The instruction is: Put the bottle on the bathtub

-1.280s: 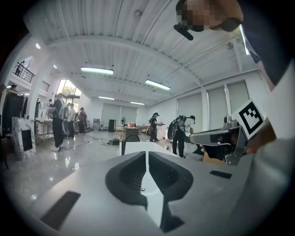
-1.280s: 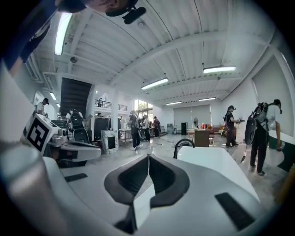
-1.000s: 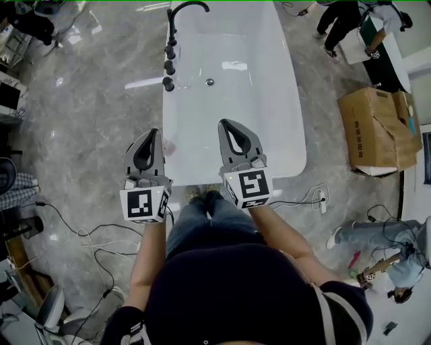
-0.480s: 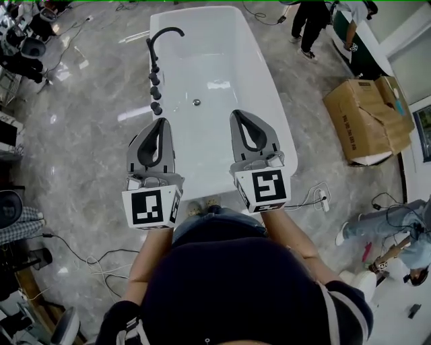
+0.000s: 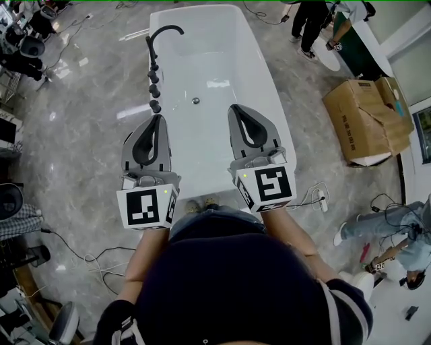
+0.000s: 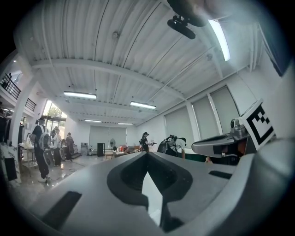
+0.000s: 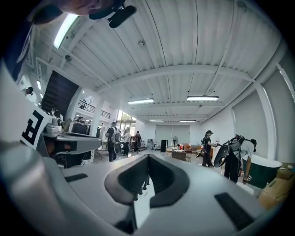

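No bottle shows in any view. The white bathtub [image 5: 202,13] lies lengthwise ahead of me, with a black arched faucet [image 5: 161,34] and black knobs [image 5: 154,87] on its left rim. My left gripper [image 5: 156,120] hangs over the tub's near left rim, shut, with nothing in it. My right gripper [image 5: 237,109] is held level over the tub's near right part, also shut and empty. Both point level into the room. In the left gripper view the left gripper [image 6: 147,154] has its jaws closed together. The right gripper [image 7: 147,156] looks the same in its own view.
A cardboard box [image 5: 367,118] stands on the grey marble floor to the tub's right. A power strip [image 5: 322,200] and cables [image 5: 87,256] lie near my feet. People stand at the far right [image 5: 316,20] and lower right [image 5: 404,242]. Chairs and equipment line the left edge.
Both grippers rose toward the camera and moved forward over the tub's near end during the first half second. Since then they have hardly moved. Both stayed shut.
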A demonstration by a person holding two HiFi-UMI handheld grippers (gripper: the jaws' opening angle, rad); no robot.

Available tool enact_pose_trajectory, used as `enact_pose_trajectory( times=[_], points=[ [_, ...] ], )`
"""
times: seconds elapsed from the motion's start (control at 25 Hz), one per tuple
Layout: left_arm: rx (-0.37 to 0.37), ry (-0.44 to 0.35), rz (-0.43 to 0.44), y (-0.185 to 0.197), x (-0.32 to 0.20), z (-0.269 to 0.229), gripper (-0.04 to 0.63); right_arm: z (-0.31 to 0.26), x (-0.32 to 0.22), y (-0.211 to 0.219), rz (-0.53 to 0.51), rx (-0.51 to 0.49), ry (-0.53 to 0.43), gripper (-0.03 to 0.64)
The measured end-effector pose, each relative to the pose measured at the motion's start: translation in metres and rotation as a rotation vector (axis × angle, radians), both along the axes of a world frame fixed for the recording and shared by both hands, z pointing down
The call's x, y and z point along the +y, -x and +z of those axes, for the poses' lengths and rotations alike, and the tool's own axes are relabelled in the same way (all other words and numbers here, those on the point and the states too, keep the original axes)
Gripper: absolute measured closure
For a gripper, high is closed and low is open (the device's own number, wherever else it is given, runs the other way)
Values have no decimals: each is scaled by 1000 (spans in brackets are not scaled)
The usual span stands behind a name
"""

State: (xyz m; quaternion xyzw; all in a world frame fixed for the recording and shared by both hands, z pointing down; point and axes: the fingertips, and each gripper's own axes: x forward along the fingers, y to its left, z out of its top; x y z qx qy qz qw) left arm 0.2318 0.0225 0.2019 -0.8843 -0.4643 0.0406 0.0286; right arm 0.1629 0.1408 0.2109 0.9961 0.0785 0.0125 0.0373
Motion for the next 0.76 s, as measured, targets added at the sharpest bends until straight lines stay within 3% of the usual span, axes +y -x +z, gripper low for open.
enact_pose_trajectory(
  times=[0.76],
  points=[
    [13,8,-50,32,14,15,572,19,18,22,-53,14,-11,592]
  ],
)
